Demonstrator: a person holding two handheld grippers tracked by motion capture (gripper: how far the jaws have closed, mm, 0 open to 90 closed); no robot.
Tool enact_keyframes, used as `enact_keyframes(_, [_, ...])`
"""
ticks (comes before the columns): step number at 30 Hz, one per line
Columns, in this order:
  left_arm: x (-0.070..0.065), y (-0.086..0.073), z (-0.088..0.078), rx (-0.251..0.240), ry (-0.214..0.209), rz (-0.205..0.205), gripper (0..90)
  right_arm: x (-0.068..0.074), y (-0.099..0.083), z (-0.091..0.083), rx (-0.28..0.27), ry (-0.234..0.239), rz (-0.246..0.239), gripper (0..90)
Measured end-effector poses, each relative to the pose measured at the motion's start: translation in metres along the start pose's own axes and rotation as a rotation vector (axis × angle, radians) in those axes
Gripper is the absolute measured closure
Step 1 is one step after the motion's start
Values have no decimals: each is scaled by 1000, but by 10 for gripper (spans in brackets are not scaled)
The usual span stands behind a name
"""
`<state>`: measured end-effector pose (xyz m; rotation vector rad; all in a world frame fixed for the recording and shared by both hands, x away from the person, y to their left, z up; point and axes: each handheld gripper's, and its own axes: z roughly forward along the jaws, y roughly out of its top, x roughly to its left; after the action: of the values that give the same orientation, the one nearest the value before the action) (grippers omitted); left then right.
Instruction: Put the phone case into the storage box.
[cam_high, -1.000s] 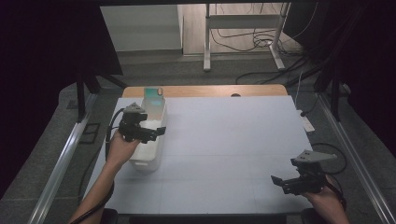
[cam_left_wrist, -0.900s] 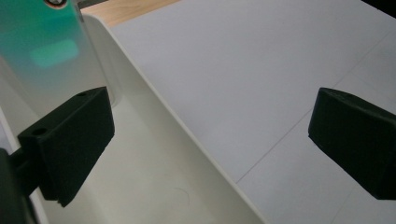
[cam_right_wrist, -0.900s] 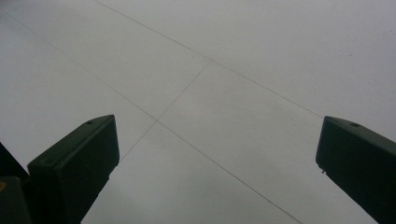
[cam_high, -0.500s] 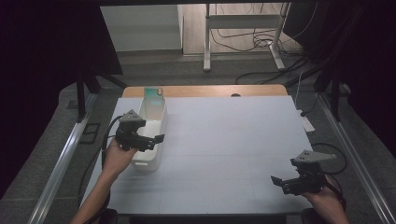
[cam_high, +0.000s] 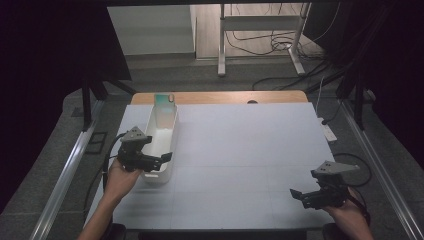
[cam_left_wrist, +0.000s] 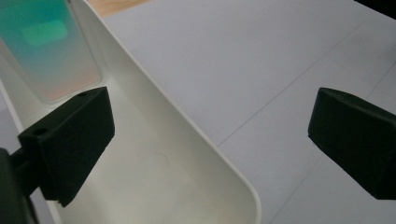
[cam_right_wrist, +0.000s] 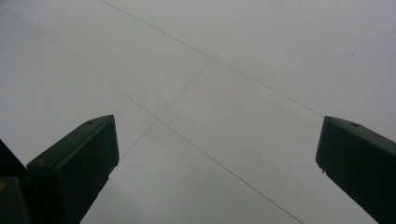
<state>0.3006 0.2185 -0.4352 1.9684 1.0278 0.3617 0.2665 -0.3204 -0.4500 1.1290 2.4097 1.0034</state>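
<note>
Left claw (cam_high: 162, 159) spread over the white tray (cam_high: 161, 134) near the table (cam_high: 250, 150) edge; right claw (cam_high: 302, 196) spread, idle. Left gripper view: tray wall (cam_left_wrist: 187, 140) between jaws, so centre before closing. Right gripper view: bare table.

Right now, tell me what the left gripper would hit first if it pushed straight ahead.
Probably the white bin's long side wall: the open left gripper straddles its rim, one jaw inside the bin, one over the table. Depth is unclear; the greenish bottle stands farther along inside.
</note>
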Motion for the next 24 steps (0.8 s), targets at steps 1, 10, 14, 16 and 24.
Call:
enact_keyframes(1, [-1,-1,-2,-3,0,-1,12,0,0,0,0,1,1,0])
enact_keyframes(10, [-6,-13,-15,-6,9,-6,13,0,0,0,2,2,0,0])
enact_keyframes(14, [-8,-18,-19,-9,14,-12,13,0,0,0,2,2,-2,0])
enact_keyframes(16, [-9,-22,-22,-11,22,-19,12,0,0,1,4,2,0,0])
enact_keyframes(24, [-9,-37,-35,-17,32,-49,12,0,0,1,6,3,0,0])
